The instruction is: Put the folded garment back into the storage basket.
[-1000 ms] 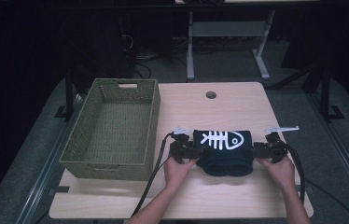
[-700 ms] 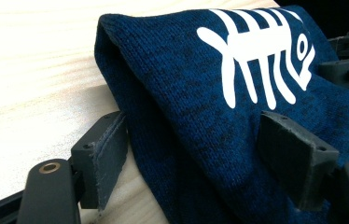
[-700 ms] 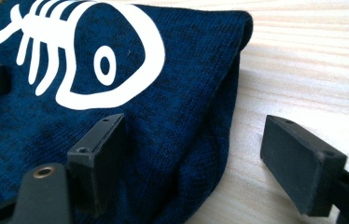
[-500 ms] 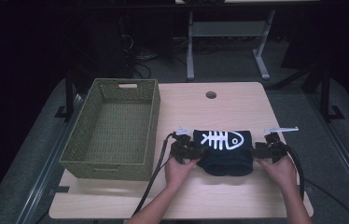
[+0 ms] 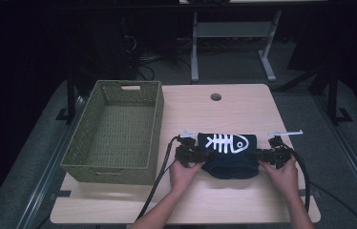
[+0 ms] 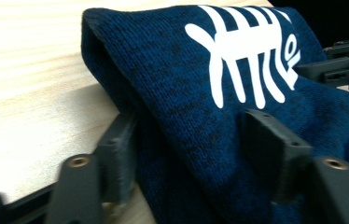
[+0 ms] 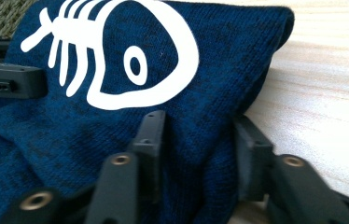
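On the bench (image 5: 224, 200), beside the basket (image 5: 114, 126), the folded sweater (image 5: 229, 160) has barely shifted; left tongs (image 5: 193, 155) and right tongs (image 5: 265, 155) stay clamped on its ends, likely poised to lift.

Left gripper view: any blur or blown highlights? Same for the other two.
Left gripper view: tabletop glares pale, near fingers soft. Right gripper view: tabletop washed out, fish print sharp. High view: surroundings dark, table evenly lit, garment slightly soft.
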### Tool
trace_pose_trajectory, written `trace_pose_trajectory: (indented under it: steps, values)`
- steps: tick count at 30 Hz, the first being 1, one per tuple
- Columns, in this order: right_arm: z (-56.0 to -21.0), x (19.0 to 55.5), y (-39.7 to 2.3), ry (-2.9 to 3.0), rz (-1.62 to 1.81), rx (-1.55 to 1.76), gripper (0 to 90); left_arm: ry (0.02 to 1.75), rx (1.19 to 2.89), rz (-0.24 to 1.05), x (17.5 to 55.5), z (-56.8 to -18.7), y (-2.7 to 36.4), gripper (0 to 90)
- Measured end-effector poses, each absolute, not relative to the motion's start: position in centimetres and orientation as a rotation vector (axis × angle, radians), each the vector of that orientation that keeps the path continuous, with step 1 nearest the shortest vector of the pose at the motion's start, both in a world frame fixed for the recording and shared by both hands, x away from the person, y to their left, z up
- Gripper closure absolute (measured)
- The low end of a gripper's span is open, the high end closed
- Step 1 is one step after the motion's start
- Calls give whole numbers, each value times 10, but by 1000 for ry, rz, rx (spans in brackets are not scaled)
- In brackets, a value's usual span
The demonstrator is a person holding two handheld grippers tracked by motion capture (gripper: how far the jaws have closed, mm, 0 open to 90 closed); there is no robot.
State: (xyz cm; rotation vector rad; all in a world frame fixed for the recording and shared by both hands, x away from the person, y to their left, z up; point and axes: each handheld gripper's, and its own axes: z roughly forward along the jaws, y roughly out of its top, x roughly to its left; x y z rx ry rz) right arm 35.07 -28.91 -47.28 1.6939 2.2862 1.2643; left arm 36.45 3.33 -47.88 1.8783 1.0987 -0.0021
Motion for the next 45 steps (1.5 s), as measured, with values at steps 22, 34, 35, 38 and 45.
trace_pose_trajectory:
  steps: [22,34,35,38,45]
  values:
    - [-450,337,-289,2249,1401,1756,719,1043,1870,-76,359,-447,44,678]
    - [-420,329,-282,2239,1481,1769,717,1002,1867,-57,353,-415,58,677]
    - [-419,329,-281,2237,1491,1763,717,1000,1867,-59,353,-412,59,677]
    - [-410,328,-279,2237,1501,1763,717,993,1868,-61,352,-405,63,677]
    - [-397,326,-276,2231,1548,1754,717,966,1884,-62,351,-384,69,678]
